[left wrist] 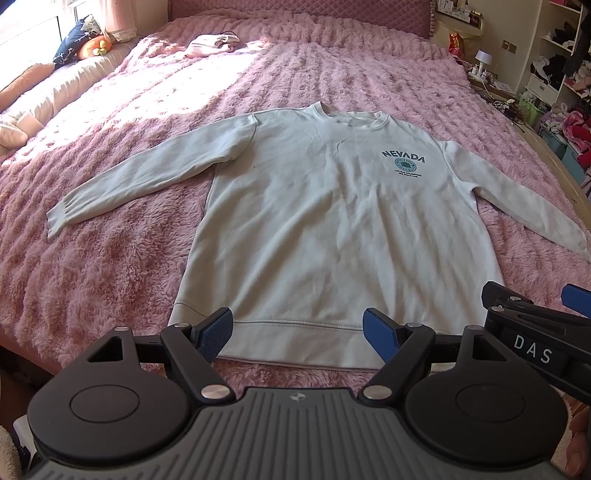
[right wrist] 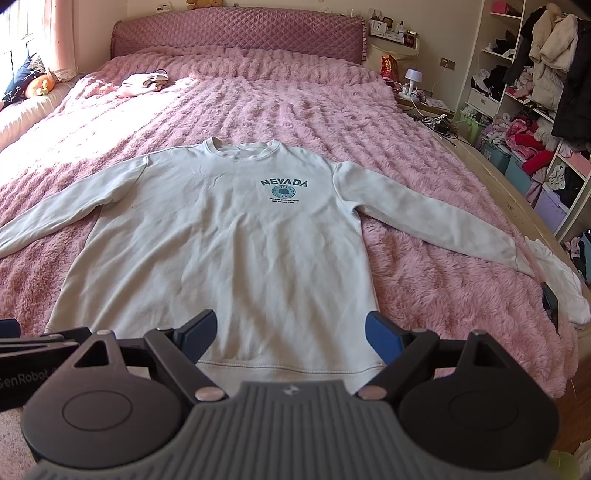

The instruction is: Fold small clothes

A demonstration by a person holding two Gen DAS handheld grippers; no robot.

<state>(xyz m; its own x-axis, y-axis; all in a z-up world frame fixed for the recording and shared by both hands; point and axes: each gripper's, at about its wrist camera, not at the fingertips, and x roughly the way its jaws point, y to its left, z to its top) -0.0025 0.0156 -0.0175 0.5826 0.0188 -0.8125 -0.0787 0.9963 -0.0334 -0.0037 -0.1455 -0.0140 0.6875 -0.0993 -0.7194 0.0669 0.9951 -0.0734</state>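
A pale grey sweatshirt (left wrist: 314,221) (right wrist: 229,251) with a teal NEVADA print lies flat and face up on the pink fluffy bedspread (left wrist: 110,258), both sleeves spread out to the sides. My left gripper (left wrist: 297,334) hovers open just above the hem, nothing between its blue pads. My right gripper (right wrist: 290,336) is open too, over the hem's right half, holding nothing. The right gripper's body (left wrist: 532,332) shows at the right edge of the left wrist view.
A small folded pink garment (right wrist: 142,84) lies near the headboard (right wrist: 236,33). Pillows and a cushion (left wrist: 74,40) line the left side. A white cloth and dark phone (right wrist: 550,299) sit at the bed's right edge. Cluttered shelves (right wrist: 535,110) stand to the right.
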